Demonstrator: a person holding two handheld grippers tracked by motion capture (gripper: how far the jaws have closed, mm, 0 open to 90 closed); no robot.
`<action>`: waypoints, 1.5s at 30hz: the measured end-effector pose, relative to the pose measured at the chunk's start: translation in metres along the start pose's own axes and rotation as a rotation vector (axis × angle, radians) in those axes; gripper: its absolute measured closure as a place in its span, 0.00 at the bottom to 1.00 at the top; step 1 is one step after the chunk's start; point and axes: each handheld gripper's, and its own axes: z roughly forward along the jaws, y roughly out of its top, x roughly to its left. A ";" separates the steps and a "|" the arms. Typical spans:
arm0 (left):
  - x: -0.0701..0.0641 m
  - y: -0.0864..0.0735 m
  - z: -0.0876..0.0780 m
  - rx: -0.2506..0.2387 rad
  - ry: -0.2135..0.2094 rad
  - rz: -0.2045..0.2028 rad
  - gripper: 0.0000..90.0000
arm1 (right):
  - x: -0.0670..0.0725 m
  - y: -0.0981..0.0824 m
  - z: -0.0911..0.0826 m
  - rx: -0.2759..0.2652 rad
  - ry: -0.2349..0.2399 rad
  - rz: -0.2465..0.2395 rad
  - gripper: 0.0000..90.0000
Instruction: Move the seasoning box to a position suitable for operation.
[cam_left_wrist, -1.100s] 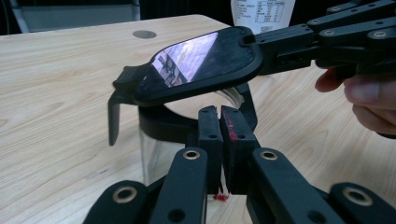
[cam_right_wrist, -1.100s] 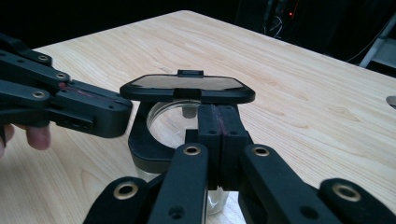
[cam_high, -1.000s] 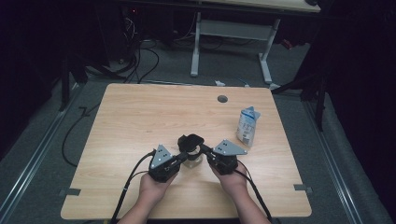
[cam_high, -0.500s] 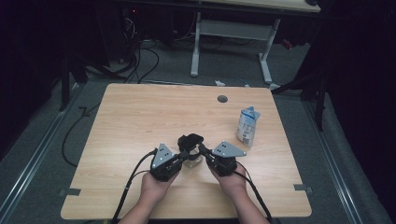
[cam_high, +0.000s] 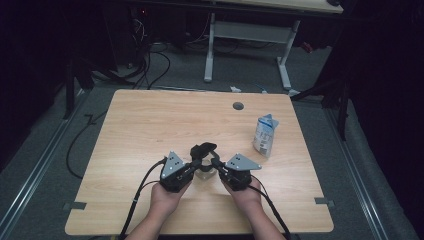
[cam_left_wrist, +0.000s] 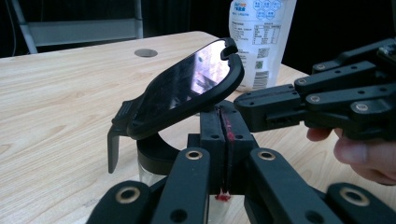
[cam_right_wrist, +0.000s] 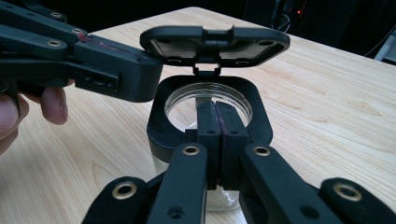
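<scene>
Both grippers closed by jar, lid up.

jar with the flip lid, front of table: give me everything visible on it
The jar is a small clear container, glass or plastic by its look, with a black rounded-square collar around a round mouth. Its black hinged lid is flipped open, tilted up at the far side, glossy on top. It stands upright near the table's front edge. The left claw and right claw are shut and meet it at the collar from opposite sides. Whether anything is inside I cannot tell.
</scene>
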 end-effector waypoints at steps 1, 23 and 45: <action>0.001 0.001 0.000 -0.002 0.005 -0.002 0.98 | 0.000 -0.001 0.000 -0.008 0.005 0.006 0.99; 0.010 0.011 0.002 -0.018 0.065 -0.029 0.92 | -0.001 -0.004 0.000 -0.025 0.006 0.019 0.99; 0.033 0.015 0.006 -0.048 0.146 -0.101 0.99 | -0.003 -0.006 0.000 -0.038 0.019 0.019 1.00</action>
